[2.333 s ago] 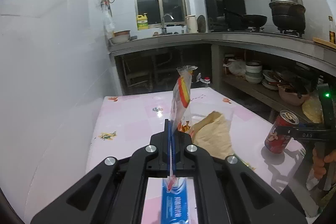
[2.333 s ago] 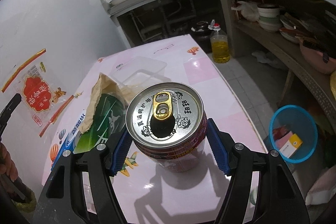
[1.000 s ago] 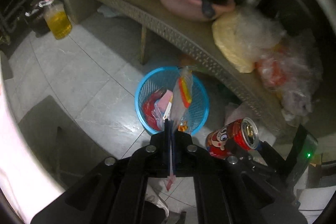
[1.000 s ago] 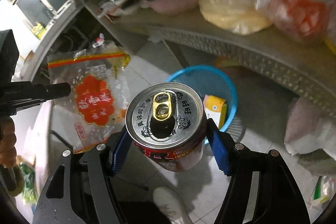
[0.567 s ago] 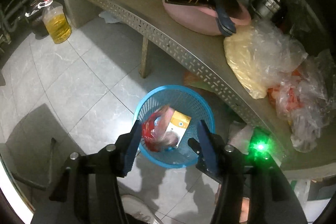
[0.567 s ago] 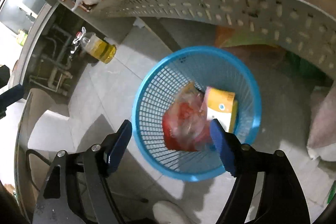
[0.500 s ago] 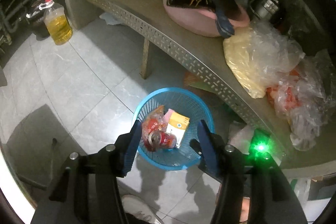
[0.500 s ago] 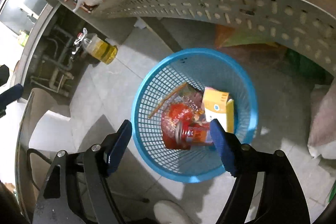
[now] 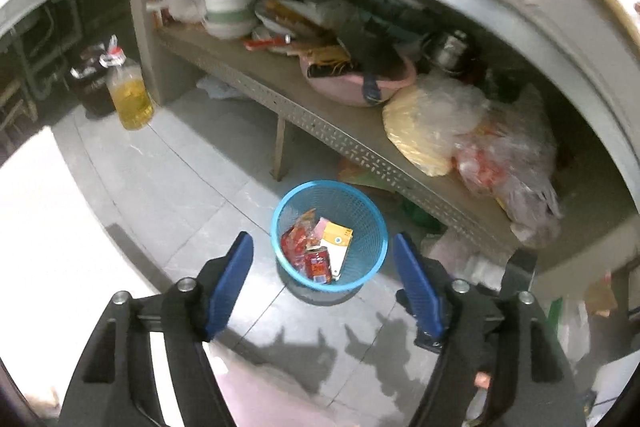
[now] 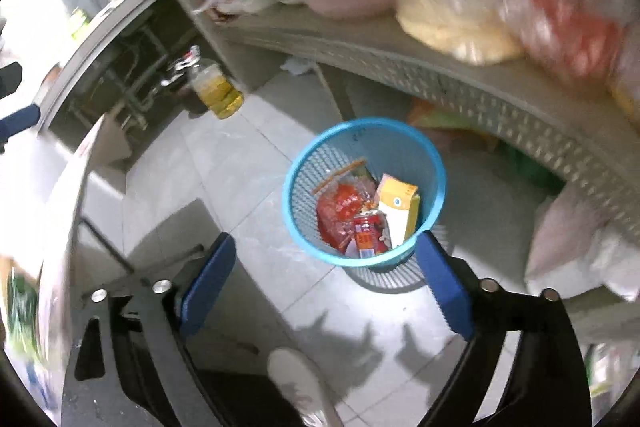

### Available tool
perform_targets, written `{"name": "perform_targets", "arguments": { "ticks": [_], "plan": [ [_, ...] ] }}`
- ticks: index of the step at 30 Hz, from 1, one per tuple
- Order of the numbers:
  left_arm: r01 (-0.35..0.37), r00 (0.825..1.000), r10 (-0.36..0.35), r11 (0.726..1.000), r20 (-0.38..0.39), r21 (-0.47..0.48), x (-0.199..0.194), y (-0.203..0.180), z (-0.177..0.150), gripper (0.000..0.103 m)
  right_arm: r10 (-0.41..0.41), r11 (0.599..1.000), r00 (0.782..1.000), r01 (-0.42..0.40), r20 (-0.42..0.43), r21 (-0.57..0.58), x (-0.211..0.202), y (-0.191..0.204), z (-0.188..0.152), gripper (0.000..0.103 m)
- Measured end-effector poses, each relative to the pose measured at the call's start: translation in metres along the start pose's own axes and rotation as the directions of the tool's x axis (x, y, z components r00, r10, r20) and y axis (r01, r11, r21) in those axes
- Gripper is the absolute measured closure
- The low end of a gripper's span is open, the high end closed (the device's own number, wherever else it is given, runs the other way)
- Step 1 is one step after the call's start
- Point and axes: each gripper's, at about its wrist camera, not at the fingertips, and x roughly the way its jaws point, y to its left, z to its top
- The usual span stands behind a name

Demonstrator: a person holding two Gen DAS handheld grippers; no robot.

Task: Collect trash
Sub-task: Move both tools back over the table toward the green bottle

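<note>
Both tongs released and empty, jaws opening: left gripper (image 9: 322, 281) and right gripper (image 10: 326, 281) hang above the blue mesh basket (image 10: 434, 163) on the tiled floor (image 9: 192, 179), where the trash lies: red can (image 10: 370, 233) against a red snack wrapper (image 10: 340, 205) and a yellow-white carton (image 10: 398, 213). Judged handling: can light, stiff and smooth, best gripped across its round wall; wrapper limp and slippery, best pinched at an edge; carton light and crushable. Open floor lies left of the basket; the perforated shelf edge (image 9: 360, 151) overhangs close on its far side, and a shoe (image 10: 298, 375) stands below the right gripper.
</note>
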Motion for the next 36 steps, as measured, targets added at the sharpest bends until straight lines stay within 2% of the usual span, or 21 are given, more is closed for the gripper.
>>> {"name": "perform_targets", "arguments": {
  "ticks": [5,11,16,19,22,25,29,33,36],
  "plan": [
    [-0.021,0.995,0.021,1.000,0.097,0.003,-0.081,0.012,-0.049,0.024,-0.044,0.987,0.997,0.054,0.067,-0.153,-0.050,0.050,-0.013,0.008],
    [-0.075,0.973,0.091,0.994,0.214,-0.079,-0.155,0.042,-0.112,0.018,-0.072,0.955,0.990,0.104,0.123,-0.279,-0.079,0.104,-0.021,0.008],
    [-0.131,0.950,0.163,0.982,0.265,-0.136,-0.200,0.070,-0.163,0.018,-0.077,0.903,0.976,0.154,0.202,-0.401,-0.106,0.151,-0.031,0.008],
    [-0.188,0.932,0.236,0.964,0.274,-0.191,-0.223,0.091,-0.196,0.018,-0.055,0.880,0.969,0.160,0.240,-0.446,-0.116,0.170,-0.037,0.008],
    [-0.195,0.923,0.267,0.945,0.276,-0.263,-0.239,0.110,-0.223,0.018,-0.038,0.861,0.963,0.167,0.267,-0.480,-0.119,0.187,-0.043,0.008],
    [-0.195,0.912,0.295,0.923,0.285,-0.331,-0.253,0.126,-0.247,0.018,0.015,0.845,0.971,0.117,0.240,-0.522,-0.119,0.201,-0.048,0.008],
    [-0.203,0.894,0.335,0.895,0.299,-0.397,-0.266,0.139,-0.275,0.018,0.112,0.826,0.980,0.001,0.165,-0.563,-0.113,0.220,-0.046,0.008],
    [-0.202,0.886,0.355,0.874,0.297,-0.442,-0.270,0.147,-0.296,0.018,0.176,0.823,0.979,-0.090,0.102,-0.561,-0.109,0.240,-0.044,0.008],
    [-0.212,0.872,0.380,0.861,0.308,-0.463,-0.272,0.150,-0.305,0.018,0.209,0.820,0.977,-0.152,0.041,-0.552,-0.103,0.256,-0.042,0.008]
  ]
}}
